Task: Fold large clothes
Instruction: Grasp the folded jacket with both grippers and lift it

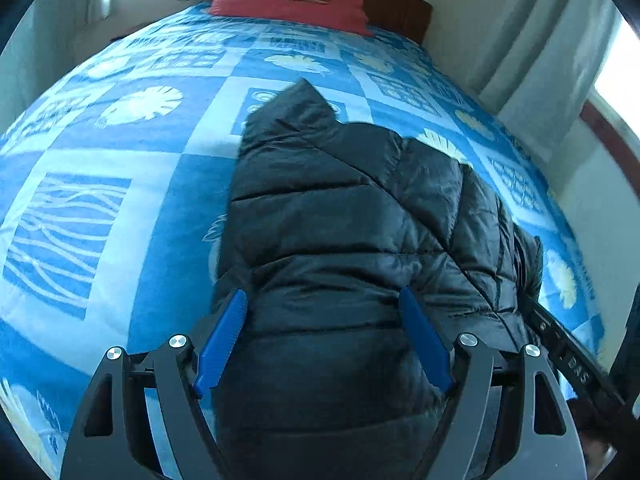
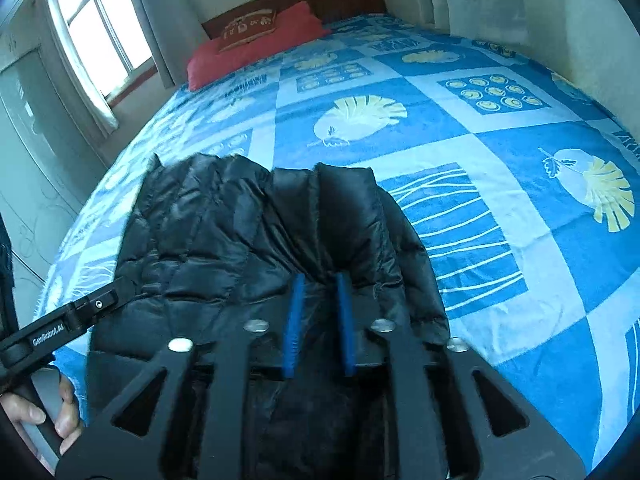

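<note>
Blue bed (image 2: 460, 128) carries the black jacket (image 1: 340, 240) at its near edge, left tool (image 1: 322, 312) gaping over it, right tool (image 2: 320, 300) slightly parted, pinching nothing; puffy layers may spring open unpressed.

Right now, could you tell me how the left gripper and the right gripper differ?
The left gripper has its jaws spread wide; the right gripper has them narrowly parted. The left spans a flat part of the black jacket; the right straddles a raised fold. Both have blue pads and point down at the jacket.
</note>
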Demonstrator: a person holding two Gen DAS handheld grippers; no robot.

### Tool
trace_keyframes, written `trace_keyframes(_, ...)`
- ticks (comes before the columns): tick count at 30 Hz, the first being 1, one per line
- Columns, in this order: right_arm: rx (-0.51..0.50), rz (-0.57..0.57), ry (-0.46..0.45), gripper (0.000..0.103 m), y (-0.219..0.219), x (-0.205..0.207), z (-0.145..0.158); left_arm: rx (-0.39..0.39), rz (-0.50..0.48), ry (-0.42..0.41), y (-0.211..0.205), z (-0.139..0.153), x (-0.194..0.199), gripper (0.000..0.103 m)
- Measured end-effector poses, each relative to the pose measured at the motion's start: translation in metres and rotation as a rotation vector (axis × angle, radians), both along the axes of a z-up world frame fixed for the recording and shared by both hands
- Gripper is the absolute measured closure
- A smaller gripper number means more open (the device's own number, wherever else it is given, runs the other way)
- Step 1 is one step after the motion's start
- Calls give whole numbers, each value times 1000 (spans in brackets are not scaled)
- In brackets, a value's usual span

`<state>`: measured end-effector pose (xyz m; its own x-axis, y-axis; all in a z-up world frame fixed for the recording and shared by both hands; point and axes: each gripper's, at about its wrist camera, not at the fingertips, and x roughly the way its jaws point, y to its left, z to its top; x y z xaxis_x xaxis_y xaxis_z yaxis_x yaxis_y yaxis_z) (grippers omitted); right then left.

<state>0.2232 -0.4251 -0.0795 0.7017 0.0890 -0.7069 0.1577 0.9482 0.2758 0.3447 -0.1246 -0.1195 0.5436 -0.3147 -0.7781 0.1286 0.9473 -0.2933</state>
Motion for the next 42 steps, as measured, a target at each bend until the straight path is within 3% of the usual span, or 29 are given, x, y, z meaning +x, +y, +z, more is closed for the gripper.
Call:
trace_keyframes(1, -8, -5, -12, 60, 1, -5, 6, -15, 9, 6, 5, 1, -1, 25)
trace_keyframes(5, -58, -44, -52, 47, -1, -25, 30, -36, 97, 20, 36, 10, -9, 25)
trace_keyframes(8, -11, -58, -82, 38, -11, -39, 42, -70, 167, 21, 62, 16, -17, 25)
trace_keyframes(10, 56, -66, -80, 30, -21, -46, 42, -135, 195, 22, 75, 18, -26, 25)
trace_keyframes(12, 142, -70, -60, 29, -30, -49, 34, -201, 198, 34, 85, 14, -36, 25)
trace_keyframes(21, 348, -95, 48, 28, -54, -46, -20, -429, 190, 179, 85, -32, -57, 23)
trace_keyframes(24, 409, -93, 77, 21, -60, -42, -36, -492, 170, 191, 81, -40, -60, 20)
trace_keyframes(30, 652, -26, 91, 13, -70, -37, -75, -601, 157, 241, 78, -62, -58, 13)
trace_keyframes(33, 633, 4, 79, 13, -67, -36, -76, -674, 131, 290, 78, -73, -50, 13)
trace_keyframes(35, 627, 25, 84, 22, -61, -34, -76, -662, 94, 284, 73, -70, -50, 14)
trace_keyframes(37, 643, 38, 73, 41, -59, -34, -76, -641, 76, 273, 70, -67, -51, 18)
trace_keyframes(42, 622, 84, 25, 56, -52, -39, -66, -627, 13, 227, 70, -56, -50, 22)
